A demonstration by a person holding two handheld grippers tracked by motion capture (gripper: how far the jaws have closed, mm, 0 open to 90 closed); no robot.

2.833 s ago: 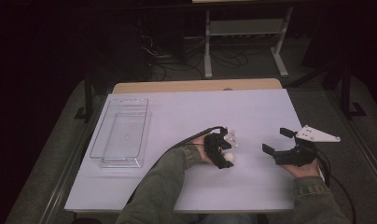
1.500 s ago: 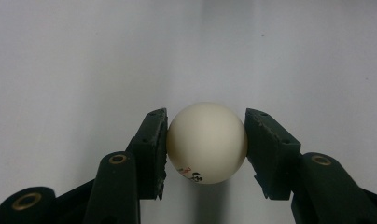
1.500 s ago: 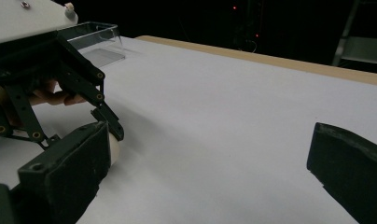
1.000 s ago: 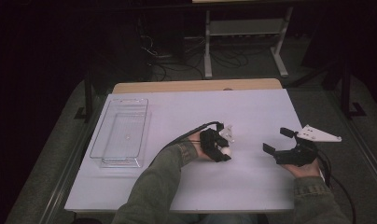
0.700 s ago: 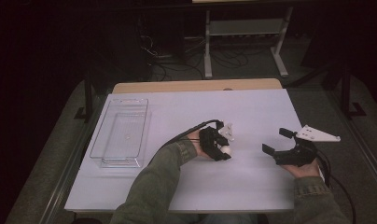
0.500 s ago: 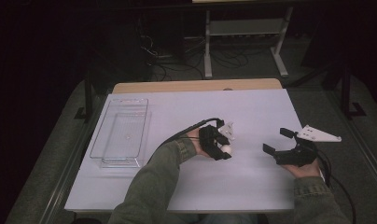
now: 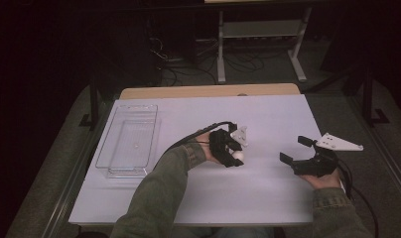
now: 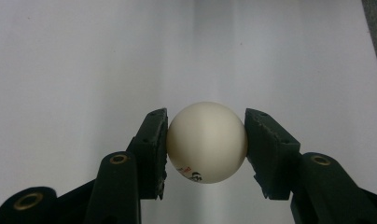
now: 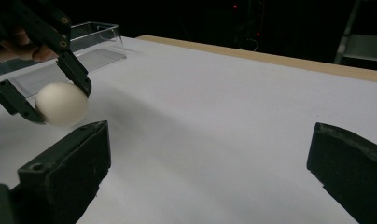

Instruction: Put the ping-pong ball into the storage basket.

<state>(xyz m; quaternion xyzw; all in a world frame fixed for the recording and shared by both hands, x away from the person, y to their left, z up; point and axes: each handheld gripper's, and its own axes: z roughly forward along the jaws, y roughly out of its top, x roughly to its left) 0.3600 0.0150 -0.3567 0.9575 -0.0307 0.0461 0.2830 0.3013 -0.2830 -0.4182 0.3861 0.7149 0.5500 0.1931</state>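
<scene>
Left gripper: high view, clamped on white ball, held right of clear tray, above white table.
Right gripper: high view, jaws spread wide, nothing in them, far right of tray, well apart from ball.
Tray: high view, sat at table's left side, long axis ran away from person, looked bare inside.
Key relation: tray lay left of the ball-holding gripper; left hand was the nearer one, right hand much farther off.
Left gripper view: pads pressed on both sides of ball; small print low on ball; table below, ball looked clear of it.
Right gripper view: own jaws stood wide apart and empty; other gripper at upper left had ball pinched; tray just behind it.
Judgement: likely next a carry leftward to tray and a drop; ball is round, so may roll once let go.
</scene>
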